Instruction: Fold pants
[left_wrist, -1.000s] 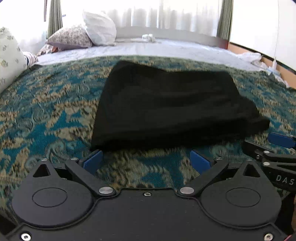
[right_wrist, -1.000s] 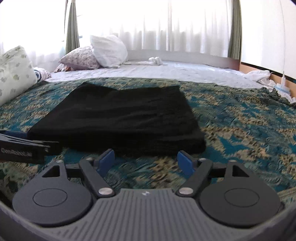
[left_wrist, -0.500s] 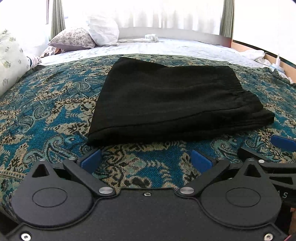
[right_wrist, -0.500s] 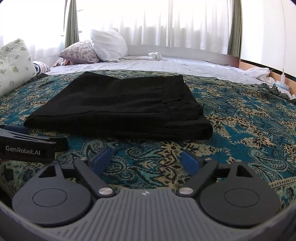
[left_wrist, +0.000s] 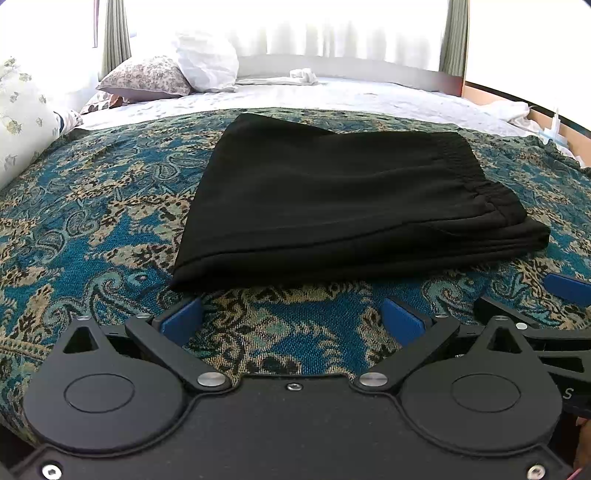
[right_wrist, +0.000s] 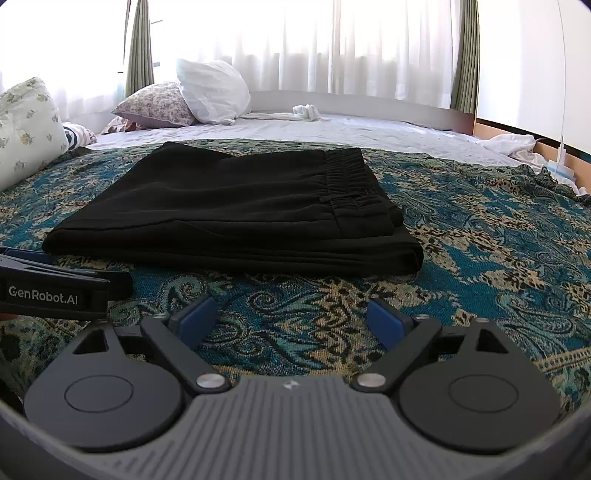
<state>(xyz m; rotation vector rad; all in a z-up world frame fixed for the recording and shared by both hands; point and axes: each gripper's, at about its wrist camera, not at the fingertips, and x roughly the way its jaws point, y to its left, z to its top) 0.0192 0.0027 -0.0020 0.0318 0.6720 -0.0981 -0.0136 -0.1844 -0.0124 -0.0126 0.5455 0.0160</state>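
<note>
- Sunlit curtains (right_wrist: 369, 48) back a bed (left_wrist: 332, 96) spread with a teal paisley blanket (left_wrist: 92, 206); the folded black pants (left_wrist: 343, 199) lie flat on it.
- Left gripper (left_wrist: 291, 317): fingers apart, empty, just short of the pants' near edge.
- Right gripper (right_wrist: 291, 319): fingers apart, empty, near the pants.
- Only the right wrist view shows the gathered waistband (right_wrist: 351, 177) clearly and the "GenRobot.AI" lettering.
- Pillows (right_wrist: 210, 90) sit well beyond.
</note>
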